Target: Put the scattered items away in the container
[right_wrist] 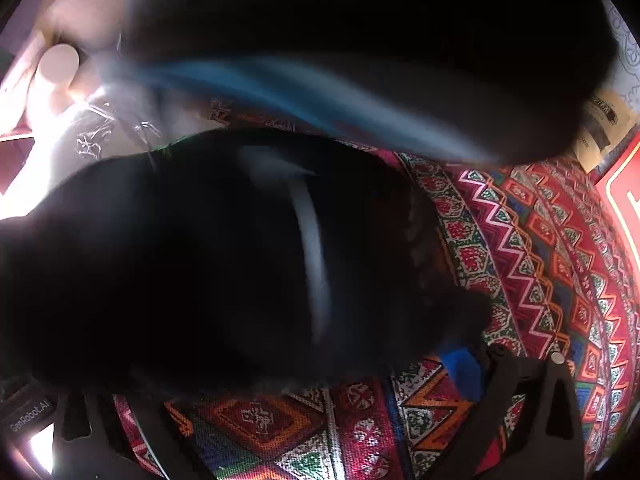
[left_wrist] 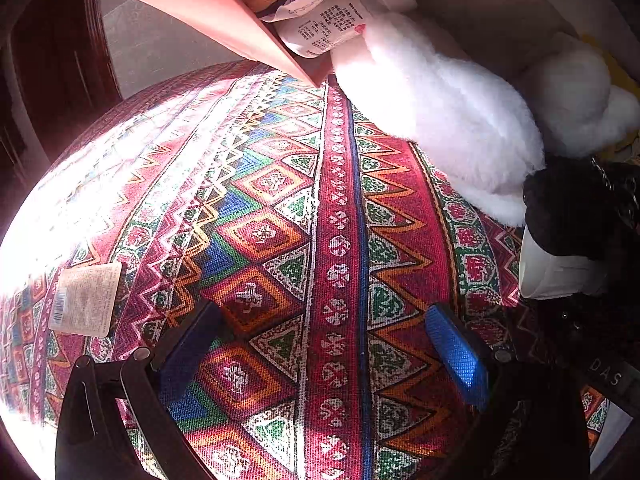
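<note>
In the left wrist view my left gripper (left_wrist: 324, 348) hovers open over the patterned cloth (left_wrist: 280, 208), with nothing between its blue pads (left_wrist: 458, 354). Two white fluffy slippers (left_wrist: 448, 120) lie at the upper right. A black fuzzy slipper (left_wrist: 572, 208) with a white sole sits at the right edge. In the right wrist view that black slipper (right_wrist: 224, 264) is a blurred mass filling the space before my right gripper (right_wrist: 320, 364). Only the right blue pad (right_wrist: 464, 368) shows, and the fuzz touches it. The jaws stand wide. The left finger is hidden.
A pink flap (left_wrist: 192, 12) and a printed bag (left_wrist: 324, 24) hang over the cloth's far side. A labelled packet (left_wrist: 86, 300) lies at the left. A blurred dark shape with a blue streak (right_wrist: 360, 80) crosses the top of the right wrist view. A red box (right_wrist: 624, 196) sits at the right.
</note>
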A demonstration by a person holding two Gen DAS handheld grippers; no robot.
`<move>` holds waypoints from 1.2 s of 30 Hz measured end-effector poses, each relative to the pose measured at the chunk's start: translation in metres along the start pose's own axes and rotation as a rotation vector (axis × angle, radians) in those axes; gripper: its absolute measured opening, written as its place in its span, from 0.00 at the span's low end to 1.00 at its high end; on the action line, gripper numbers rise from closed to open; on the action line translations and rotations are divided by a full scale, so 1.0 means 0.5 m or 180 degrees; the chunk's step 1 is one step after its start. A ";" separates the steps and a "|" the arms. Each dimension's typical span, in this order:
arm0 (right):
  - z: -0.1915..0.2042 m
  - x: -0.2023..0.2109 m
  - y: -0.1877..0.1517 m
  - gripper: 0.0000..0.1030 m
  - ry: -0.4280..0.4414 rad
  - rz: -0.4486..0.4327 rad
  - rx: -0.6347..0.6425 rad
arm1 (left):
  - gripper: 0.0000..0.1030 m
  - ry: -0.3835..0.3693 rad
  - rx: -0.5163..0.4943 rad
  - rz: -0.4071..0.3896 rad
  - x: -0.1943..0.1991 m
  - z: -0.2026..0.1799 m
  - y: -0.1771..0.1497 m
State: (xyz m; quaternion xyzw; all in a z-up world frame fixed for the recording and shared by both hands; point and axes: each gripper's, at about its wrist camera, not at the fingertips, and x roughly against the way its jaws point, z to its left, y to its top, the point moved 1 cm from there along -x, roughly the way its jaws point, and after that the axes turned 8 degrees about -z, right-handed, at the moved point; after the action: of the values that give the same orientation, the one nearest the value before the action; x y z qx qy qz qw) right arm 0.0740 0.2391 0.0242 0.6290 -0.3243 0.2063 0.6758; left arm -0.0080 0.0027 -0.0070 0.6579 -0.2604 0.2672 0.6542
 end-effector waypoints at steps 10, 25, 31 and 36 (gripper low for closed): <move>-0.003 -0.010 -0.001 0.99 -0.0011 -0.0003 0.0010 | 1.00 -0.0006 0.0007 0.0003 -0.007 -0.003 0.007; -0.019 -0.032 -0.002 0.99 -0.0010 -0.0005 0.0010 | 1.00 -0.0006 0.0009 0.0000 0.078 -0.008 -0.050; -0.026 -0.043 -0.002 0.99 -0.0027 -0.0008 0.0026 | 1.00 -0.0005 0.0009 0.0002 0.077 -0.003 -0.045; -0.034 -0.053 -0.001 0.99 -0.0028 -0.0009 0.0026 | 1.00 -0.0005 0.0009 -0.0002 0.065 -0.050 -0.037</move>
State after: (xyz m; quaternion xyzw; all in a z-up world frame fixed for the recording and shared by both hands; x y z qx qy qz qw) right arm 0.0587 0.2592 0.0055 0.6331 -0.3255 0.2040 0.6720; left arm 0.0279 0.0278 0.0022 0.6591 -0.2604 0.2669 0.6531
